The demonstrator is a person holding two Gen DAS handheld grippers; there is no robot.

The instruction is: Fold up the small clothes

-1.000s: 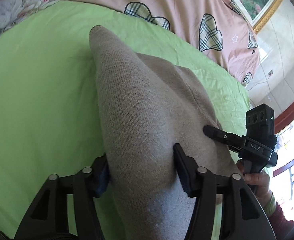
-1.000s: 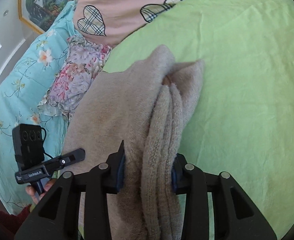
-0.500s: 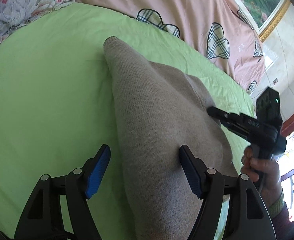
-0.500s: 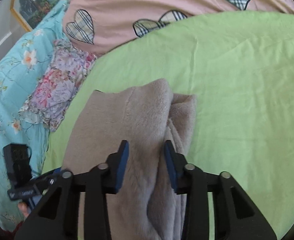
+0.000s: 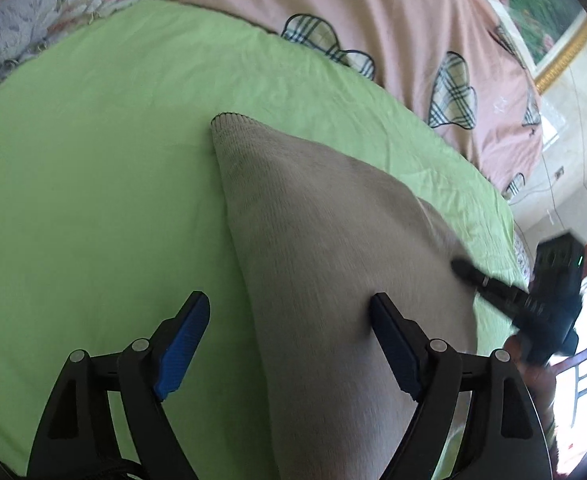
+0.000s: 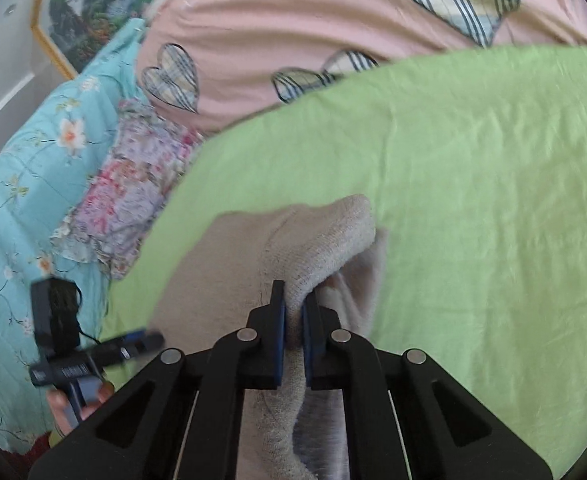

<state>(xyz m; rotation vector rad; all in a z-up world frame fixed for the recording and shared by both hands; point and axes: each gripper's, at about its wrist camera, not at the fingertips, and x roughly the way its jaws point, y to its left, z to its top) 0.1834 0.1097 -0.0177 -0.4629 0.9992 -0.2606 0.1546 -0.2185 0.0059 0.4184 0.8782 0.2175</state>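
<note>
My left gripper point(image 5: 287, 320) stands wide, straddling the beige knitted garment point(image 5: 333, 240) lying on the green sheet point(image 5: 93, 200). My right gripper point(image 6: 293, 322) pinches its bunched edge toward twelve o'clock. Mid-fold, I judge; next, carry that edge across.

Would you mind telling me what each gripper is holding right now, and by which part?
The right gripper is shut on the beige knit garment, pinching a raised fold near its edge. The left gripper is open and holds nothing; the garment merely lies between its fingers.
</note>
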